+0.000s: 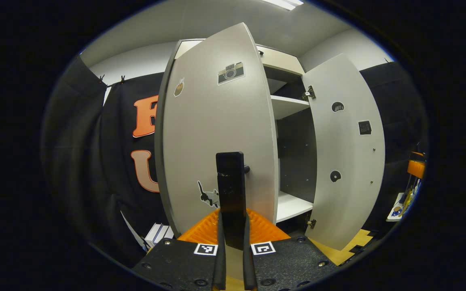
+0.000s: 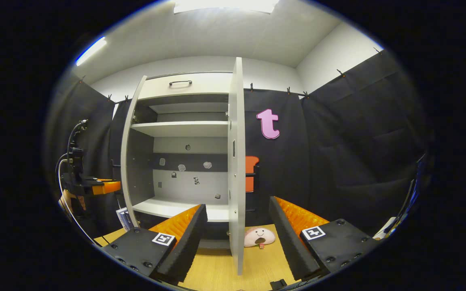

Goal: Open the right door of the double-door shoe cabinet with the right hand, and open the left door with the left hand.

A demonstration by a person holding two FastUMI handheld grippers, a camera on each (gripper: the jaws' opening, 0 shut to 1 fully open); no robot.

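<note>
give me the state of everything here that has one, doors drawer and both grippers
left door: swung partly open
right door: wide open, seen edge-on
top drawer: closed
left gripper: fingers nearly together at the left door's knob; whether both press on it I cannot tell
right gripper: open, fingers either side of the right door's edge, touching nothing

The pale grey shoe cabinet [image 2: 182, 121] stands with left door [image 1: 217, 133] and right door [image 1: 344, 153] swung open, stickers on both.
</note>
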